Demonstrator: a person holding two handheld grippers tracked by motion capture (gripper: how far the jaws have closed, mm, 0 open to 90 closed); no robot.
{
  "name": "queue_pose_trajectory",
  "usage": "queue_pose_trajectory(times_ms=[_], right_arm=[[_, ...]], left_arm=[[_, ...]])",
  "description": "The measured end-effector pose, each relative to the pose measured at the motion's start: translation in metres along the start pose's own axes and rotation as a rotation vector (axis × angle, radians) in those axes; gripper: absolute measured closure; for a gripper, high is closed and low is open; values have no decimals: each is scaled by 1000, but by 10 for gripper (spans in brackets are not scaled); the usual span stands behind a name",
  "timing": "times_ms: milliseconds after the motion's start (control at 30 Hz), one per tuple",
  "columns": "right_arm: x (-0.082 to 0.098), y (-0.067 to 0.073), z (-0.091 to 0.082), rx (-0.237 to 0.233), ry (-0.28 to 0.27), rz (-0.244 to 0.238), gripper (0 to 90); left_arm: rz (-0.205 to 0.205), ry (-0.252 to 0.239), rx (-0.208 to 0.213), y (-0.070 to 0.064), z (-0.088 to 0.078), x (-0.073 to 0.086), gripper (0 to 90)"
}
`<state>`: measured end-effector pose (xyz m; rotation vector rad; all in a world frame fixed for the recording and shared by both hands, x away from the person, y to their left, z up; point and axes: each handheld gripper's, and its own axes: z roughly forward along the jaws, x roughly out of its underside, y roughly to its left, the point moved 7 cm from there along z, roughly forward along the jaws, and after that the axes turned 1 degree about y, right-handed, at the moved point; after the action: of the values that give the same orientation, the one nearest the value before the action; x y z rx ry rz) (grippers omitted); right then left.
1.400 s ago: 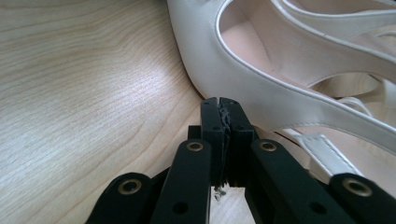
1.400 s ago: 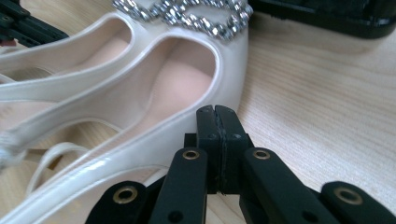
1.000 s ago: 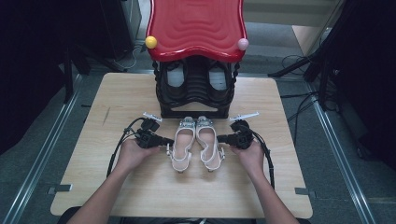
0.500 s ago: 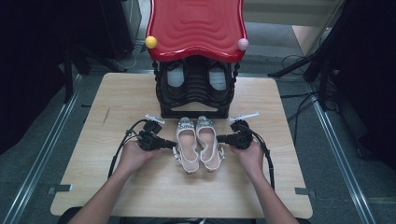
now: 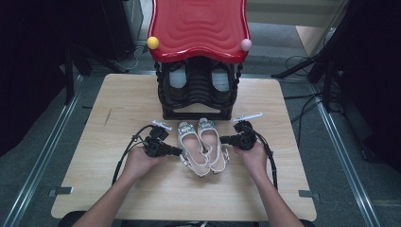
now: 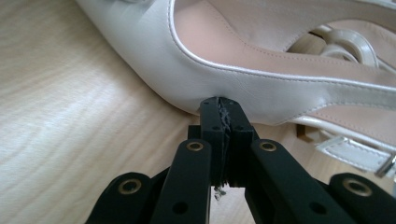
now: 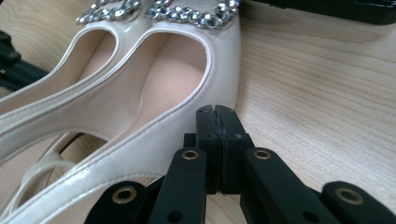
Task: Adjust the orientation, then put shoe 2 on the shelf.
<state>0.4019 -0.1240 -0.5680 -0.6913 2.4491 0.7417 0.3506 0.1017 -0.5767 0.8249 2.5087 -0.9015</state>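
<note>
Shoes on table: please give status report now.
Left gripper shut, tips against left shoe. Right gripper shut beside right shoe. Shoe rack just behind.

red-topped black rack (image 5: pixel 198 28) | yellow ball (image 5: pixel 152 42) | pink ball (image 5: pixel 246 45) | wooden table (image 5: pixel 118 104)

A light wooden table (image 5: pixel 118 109) stands on a grey floor (image 5: pixel 42 156), with metal rails (image 5: pixel 40 151) running along both sides. Dark equipment and loose cables (image 5: pixel 302 64) occupy the shadowed surroundings. Lighting falls evenly on the tabletop.
</note>
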Motion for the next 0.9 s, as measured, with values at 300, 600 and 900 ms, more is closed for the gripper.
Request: queue_pose_trajectory(times_ms=[300,600,900], right_arm=[[-6,-5,-3,22,-2,-16,882],[-14,0,-16,-1,-50,-36,833],[-21,8,-28,-16,-83,-44,808]], left_arm=[[24,-17,45,-13,-1,6,823],[54,-100,-8,-9,-28,3,715],[50,-103,-49,3,-40,4,627]])
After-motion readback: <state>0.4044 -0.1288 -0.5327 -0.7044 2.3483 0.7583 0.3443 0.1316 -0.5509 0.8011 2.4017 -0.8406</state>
